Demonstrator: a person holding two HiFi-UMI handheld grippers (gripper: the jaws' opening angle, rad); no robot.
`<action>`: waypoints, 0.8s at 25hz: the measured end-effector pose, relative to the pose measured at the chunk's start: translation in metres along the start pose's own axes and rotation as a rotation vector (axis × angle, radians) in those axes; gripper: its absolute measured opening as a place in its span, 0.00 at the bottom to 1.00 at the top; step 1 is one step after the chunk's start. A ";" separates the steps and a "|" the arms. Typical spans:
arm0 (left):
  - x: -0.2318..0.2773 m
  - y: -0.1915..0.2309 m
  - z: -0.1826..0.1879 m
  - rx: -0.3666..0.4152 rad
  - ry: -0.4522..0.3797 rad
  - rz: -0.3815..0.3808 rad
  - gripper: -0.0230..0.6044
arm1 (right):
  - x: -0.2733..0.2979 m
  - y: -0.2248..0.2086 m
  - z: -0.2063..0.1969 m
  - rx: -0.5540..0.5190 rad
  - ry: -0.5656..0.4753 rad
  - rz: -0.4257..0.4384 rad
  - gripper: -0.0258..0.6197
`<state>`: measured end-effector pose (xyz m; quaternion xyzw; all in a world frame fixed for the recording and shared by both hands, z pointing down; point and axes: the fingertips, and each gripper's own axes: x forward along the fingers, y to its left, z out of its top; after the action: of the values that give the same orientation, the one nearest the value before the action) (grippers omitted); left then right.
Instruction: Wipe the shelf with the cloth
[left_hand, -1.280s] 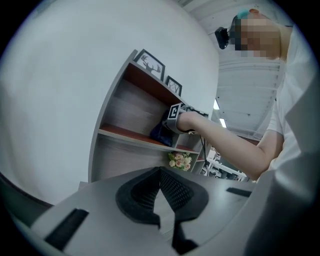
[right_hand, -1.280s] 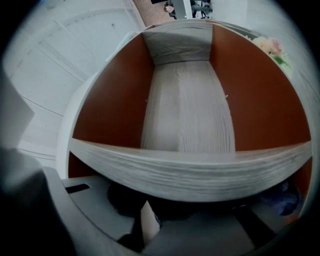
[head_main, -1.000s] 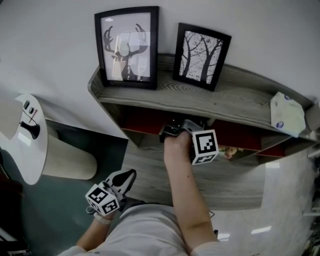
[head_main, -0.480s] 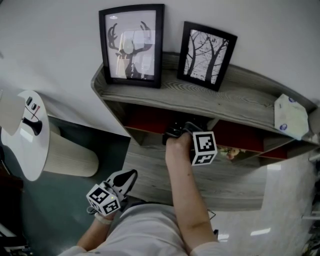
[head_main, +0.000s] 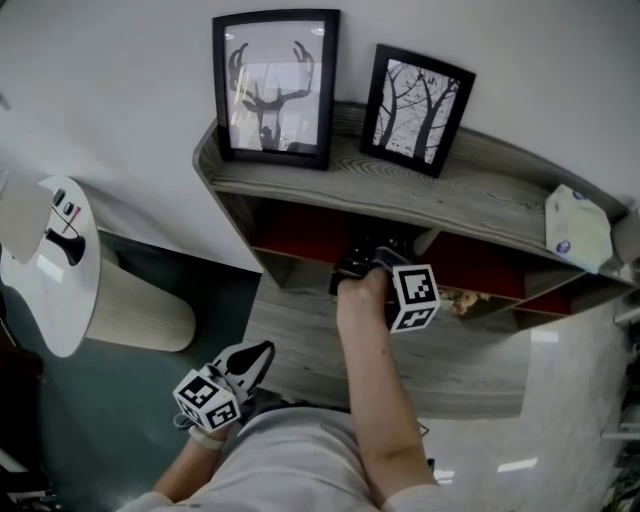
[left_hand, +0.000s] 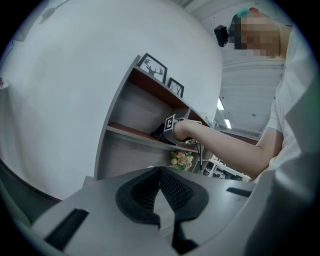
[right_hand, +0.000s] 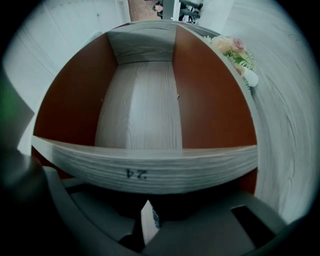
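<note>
The grey wooden shelf unit (head_main: 470, 195) has red-lined compartments under its top board. A white folded cloth with blue marks (head_main: 578, 228) lies at the right end of that board, far from both grippers. My right gripper (head_main: 362, 258) reaches level into the middle compartment's mouth, at a grey board edge (right_hand: 145, 167). Its jaws (right_hand: 147, 212) look shut and have just closed a little further. Only a thin pale sliver shows between them, and I cannot tell what it is. My left gripper (head_main: 262, 350) hangs low at my left side, shut and empty (left_hand: 160, 172).
Two black-framed pictures, a deer (head_main: 275, 88) and bare trees (head_main: 415, 108), stand on the top board. A small bunch of flowers (head_main: 458, 303) sits in the compartment to the right. A white round side table (head_main: 50, 265) stands at the left.
The right gripper has sunk a little at the compartment's mouth. The left gripper has kept still. The head view has shifted slightly.
</note>
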<state>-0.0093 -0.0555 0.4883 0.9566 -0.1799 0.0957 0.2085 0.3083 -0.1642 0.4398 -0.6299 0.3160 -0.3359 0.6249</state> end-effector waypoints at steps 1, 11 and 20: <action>-0.001 -0.001 -0.001 0.000 0.002 -0.002 0.06 | -0.003 0.000 0.000 0.000 0.005 0.002 0.10; -0.003 -0.009 -0.006 0.008 0.011 -0.043 0.06 | -0.044 -0.011 -0.003 -0.013 0.054 -0.018 0.10; 0.007 -0.019 -0.006 0.010 0.017 -0.108 0.06 | -0.080 -0.015 -0.005 -0.024 0.193 0.009 0.10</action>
<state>0.0037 -0.0384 0.4887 0.9651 -0.1258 0.0935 0.2099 0.2581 -0.1012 0.4522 -0.6007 0.3815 -0.3885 0.5853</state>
